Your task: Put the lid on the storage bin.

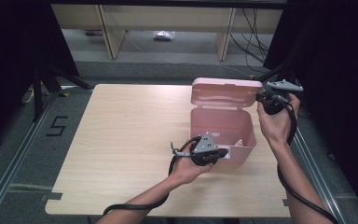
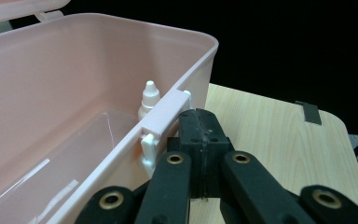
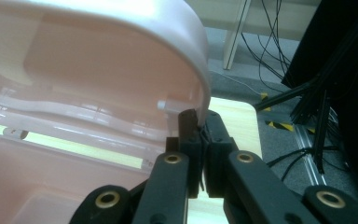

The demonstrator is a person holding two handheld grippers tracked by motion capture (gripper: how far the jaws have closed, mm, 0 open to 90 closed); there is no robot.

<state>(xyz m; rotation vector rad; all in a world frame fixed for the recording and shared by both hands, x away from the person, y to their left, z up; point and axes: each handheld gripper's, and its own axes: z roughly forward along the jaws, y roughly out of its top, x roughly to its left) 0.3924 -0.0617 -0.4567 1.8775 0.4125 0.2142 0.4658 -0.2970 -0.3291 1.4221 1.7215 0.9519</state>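
We pinched the lid [image 1: 226, 93] rim with the right gripper [image 3: 200, 122] to hold it upright, while the left gripper [image 2: 200, 128], jaws pressed together, steadied the pink box [image 1: 221, 133] at its front latch [image 2: 161, 123], right of table [image 1: 121, 140] centre.

A black figure "5" [image 1: 57, 126] in tape on the grey floor left of the table [image 1: 121, 140].

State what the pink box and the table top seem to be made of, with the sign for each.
Pink box: probably moulded plastic, smooth and slightly glossy; thin rounded walls catch highlights. Table top: pale wood or wood-look laminate, matt; fine straight grain lines show.
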